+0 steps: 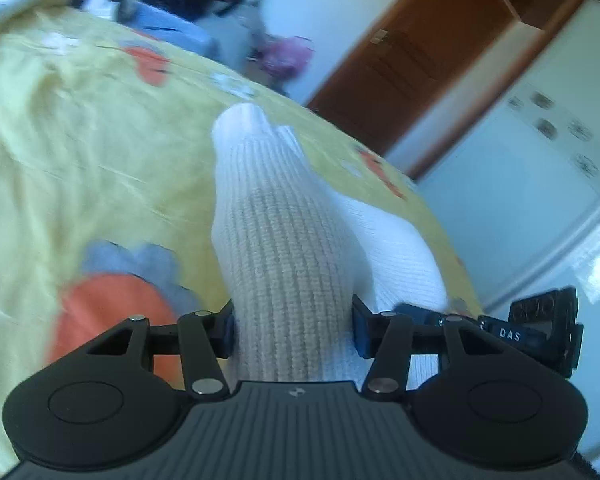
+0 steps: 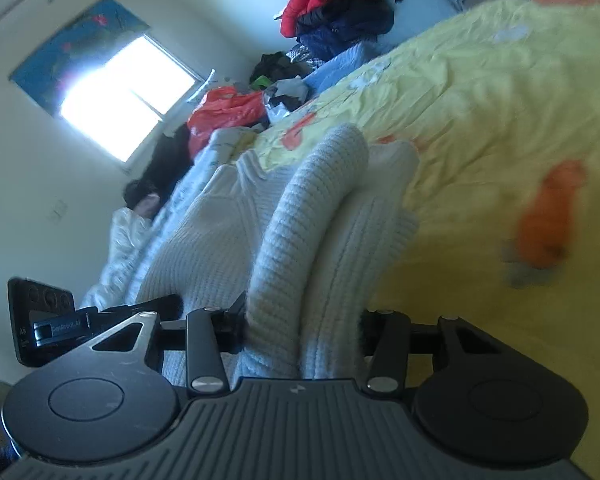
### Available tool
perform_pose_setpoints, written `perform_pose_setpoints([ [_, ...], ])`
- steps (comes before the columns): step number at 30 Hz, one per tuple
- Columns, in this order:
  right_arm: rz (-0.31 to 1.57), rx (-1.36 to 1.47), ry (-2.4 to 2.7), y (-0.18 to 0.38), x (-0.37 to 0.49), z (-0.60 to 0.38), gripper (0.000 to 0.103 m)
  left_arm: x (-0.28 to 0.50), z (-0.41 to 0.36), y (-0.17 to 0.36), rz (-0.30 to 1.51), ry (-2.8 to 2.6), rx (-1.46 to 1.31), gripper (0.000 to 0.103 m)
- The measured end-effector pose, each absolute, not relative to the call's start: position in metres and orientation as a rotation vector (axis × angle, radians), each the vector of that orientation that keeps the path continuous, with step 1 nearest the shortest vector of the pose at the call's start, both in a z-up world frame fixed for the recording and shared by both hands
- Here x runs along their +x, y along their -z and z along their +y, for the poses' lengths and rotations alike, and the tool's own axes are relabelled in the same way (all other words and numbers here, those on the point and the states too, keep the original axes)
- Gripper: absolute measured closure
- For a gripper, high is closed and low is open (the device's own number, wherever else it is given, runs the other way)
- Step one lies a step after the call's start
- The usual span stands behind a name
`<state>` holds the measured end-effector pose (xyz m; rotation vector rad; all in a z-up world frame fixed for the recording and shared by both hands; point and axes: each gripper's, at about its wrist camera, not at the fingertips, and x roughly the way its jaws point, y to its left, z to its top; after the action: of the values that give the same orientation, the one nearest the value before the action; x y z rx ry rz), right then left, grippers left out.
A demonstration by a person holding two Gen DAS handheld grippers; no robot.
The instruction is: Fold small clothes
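Note:
A white ribbed knit garment (image 1: 284, 248) is held above a yellow bedsheet (image 1: 80, 152) with orange and grey prints. My left gripper (image 1: 294, 332) is shut on a bunched fold of it, which rises between the jaws. In the right wrist view my right gripper (image 2: 302, 332) is shut on thick folded layers of the same white knit (image 2: 312, 232), which drapes forward over the bed. The other gripper's body shows at the right edge of the left wrist view (image 1: 540, 328) and at the left edge of the right wrist view (image 2: 44, 320).
A pile of red, navy and blue clothes (image 2: 336, 12) and an orange bag (image 2: 224, 110) lie at the far end of the bed. A bright window (image 2: 124, 92) is on the wall. A brown door (image 1: 412, 64) and white wardrobe (image 1: 540, 152) stand beyond the bed's edge.

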<state>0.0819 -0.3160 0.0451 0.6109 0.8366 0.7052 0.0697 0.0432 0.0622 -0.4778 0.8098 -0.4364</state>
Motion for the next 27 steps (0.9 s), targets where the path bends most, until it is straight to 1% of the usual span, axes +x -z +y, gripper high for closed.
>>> perform_pose_setpoints([
  [1,0.847,0.634,-0.709,-0.040,0.088,-0.308,0.054,0.076,0.053,-0.056,0.829,0.412,-0.480,0.048],
  [2,0.864,0.644,-0.707,-0.033,0.095,-0.300,0.054,0.083,0.059,-0.047,0.856,0.381,-0.498,0.045],
  [3,0.883,0.645,-0.688,-0.024,0.101,-0.292,0.052,0.088,0.066,-0.035,0.893,0.341,-0.532,0.036],
  [4,0.894,0.645,-0.667,-0.017,0.103,-0.289,0.049,0.091,0.073,-0.021,0.917,0.327,-0.566,0.031],
  [5,0.907,0.668,-0.662,-0.009,0.106,-0.290,0.042,0.091,0.080,-0.010,0.909,0.332,-0.610,0.017],
  [6,0.924,0.708,-0.657,-0.005,0.108,-0.293,0.031,0.088,0.086,-0.003,0.898,0.322,-0.656,0.013],
  [8,0.939,0.771,-0.640,-0.004,0.102,-0.302,0.026,0.075,0.097,0.001,0.888,0.342,-0.741,0.014],
  [10,0.917,0.805,-0.658,-0.012,0.088,-0.316,0.018,0.057,0.106,0.001,0.862,0.398,-0.809,0.014],
  [11,0.894,0.817,-0.669,-0.017,0.080,-0.324,0.007,0.048,0.110,0.002,0.841,0.429,-0.852,0.013],
  [12,0.868,0.833,-0.684,-0.021,0.071,-0.333,0.001,0.036,0.114,0.005,0.826,0.454,-0.893,0.009],
  [15,0.856,0.840,-0.719,-0.026,0.049,-0.344,0.001,0.014,0.114,0.009,0.819,0.478,-0.909,0.008],
  [19,0.943,0.700,-0.732,-0.023,0.039,-0.320,0.002,0.013,0.096,0.017,0.872,0.509,-0.865,0.008],
  [20,0.971,0.662,-0.724,-0.019,0.039,-0.310,0.005,0.014,0.088,0.015,0.876,0.516,-0.816,0.008],
  [21,1.004,0.635,-0.713,-0.014,0.040,-0.300,0.015,0.010,0.083,0.012,0.877,0.506,-0.770,0.009],
  [22,0.995,0.619,-0.714,-0.012,0.038,-0.294,0.018,0.010,0.076,0.007,0.878,0.486,-0.728,0.009],
  [23,0.982,0.578,-0.705,-0.014,0.036,-0.287,0.023,0.013,0.071,0.004,0.886,0.465,-0.701,0.014],
  [24,0.979,0.547,-0.702,-0.016,0.035,-0.283,0.028,0.010,0.068,-0.001,0.892,0.442,-0.665,0.031],
  [25,0.978,0.529,-0.702,-0.019,0.034,-0.280,0.031,0.007,0.066,-0.006,0.887,0.431,-0.625,0.038],
  [26,0.970,0.512,-0.708,-0.024,0.034,-0.279,0.037,0.002,0.067,-0.011,0.869,0.434,-0.604,0.049],
  [27,0.956,0.496,-0.716,-0.031,0.030,-0.280,0.040,-0.004,0.068,-0.019,0.856,0.435,-0.589,0.054],
])
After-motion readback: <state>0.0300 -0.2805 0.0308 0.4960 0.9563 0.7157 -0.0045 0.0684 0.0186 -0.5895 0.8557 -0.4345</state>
